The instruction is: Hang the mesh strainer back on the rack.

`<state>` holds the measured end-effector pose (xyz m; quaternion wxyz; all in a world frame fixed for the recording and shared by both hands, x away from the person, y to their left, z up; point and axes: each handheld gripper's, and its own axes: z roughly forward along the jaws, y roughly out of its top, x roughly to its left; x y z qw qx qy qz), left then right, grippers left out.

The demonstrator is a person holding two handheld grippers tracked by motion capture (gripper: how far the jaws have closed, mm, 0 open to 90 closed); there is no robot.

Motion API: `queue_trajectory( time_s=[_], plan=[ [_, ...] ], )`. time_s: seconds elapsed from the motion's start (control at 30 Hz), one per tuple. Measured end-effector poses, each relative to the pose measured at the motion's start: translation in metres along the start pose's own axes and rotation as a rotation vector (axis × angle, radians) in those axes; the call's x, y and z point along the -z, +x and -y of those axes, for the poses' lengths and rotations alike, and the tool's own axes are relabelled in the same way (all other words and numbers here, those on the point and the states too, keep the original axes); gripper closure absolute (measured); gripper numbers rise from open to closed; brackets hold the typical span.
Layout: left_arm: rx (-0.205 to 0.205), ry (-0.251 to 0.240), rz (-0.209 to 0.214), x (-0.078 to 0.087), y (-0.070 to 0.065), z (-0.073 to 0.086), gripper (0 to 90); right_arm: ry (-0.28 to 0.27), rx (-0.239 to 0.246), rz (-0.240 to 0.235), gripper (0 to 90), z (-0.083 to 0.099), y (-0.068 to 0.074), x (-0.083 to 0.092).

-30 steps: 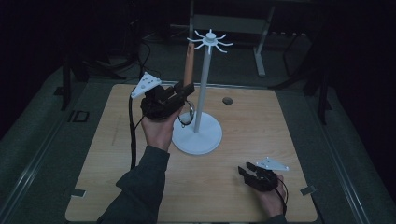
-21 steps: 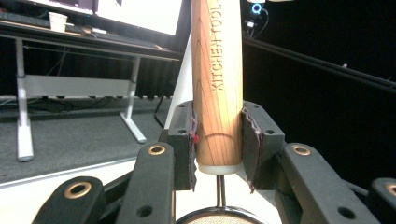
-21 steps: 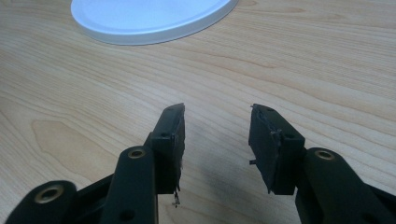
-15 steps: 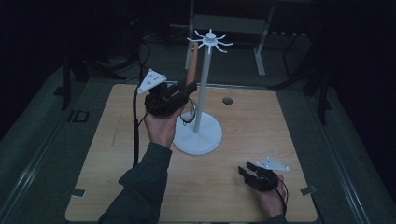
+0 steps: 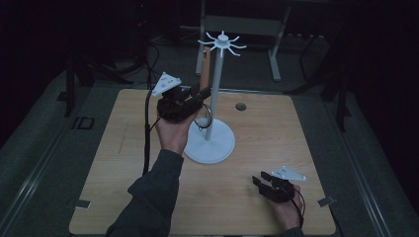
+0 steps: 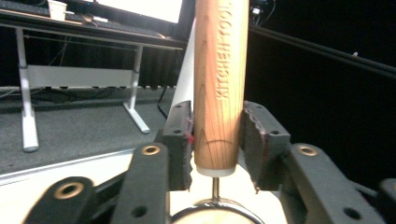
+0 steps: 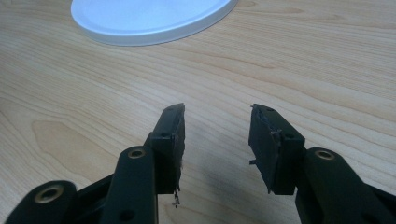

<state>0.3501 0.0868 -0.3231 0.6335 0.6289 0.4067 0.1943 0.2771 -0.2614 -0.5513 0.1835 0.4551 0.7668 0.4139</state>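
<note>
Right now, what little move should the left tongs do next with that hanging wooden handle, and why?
Probably back the left tongs straight away from the wooden handle. Their jaws have just been opening, and a gap shows on each side of the handle, which seems to hang from the white rack on its own. Pulling back gently should keep it from swinging.
</note>
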Motion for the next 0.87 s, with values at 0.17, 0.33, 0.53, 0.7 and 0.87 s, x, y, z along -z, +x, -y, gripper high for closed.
queue_trajectory(
  time_s=[0.17, 0.33, 0.53, 0.7, 0.87],
  plan=[
    [0.003, -0.014, 0.0, 0.005, 0.001, 0.0, 58.7, 0.001, 0.002, 0.0, 55.3, 0.0, 0.0, 0.0],
    [-0.003, -0.024, 0.001, 0.008, -0.001, -0.001, 55.8, 0.002, 0.003, 0.0, 55.3, 0.0, 0.001, 0.0],
    [-0.013, -0.019, -0.016, 0.011, -0.004, -0.001, 54.0, 0.002, 0.002, 0.001, 55.3, 0.0, 0.0, 0.0],
    [0.0, -0.015, -0.011, 0.013, -0.004, 0.001, 53.1, 0.001, 0.001, 0.002, 55.1, 0.0, 0.0, 0.0],
    [0.011, 0.031, 0.005, 0.015, -0.002, 0.009, 51.7, -0.001, 0.0, 0.014, 54.4, 0.0, -0.003, 0.001]
  ],
)
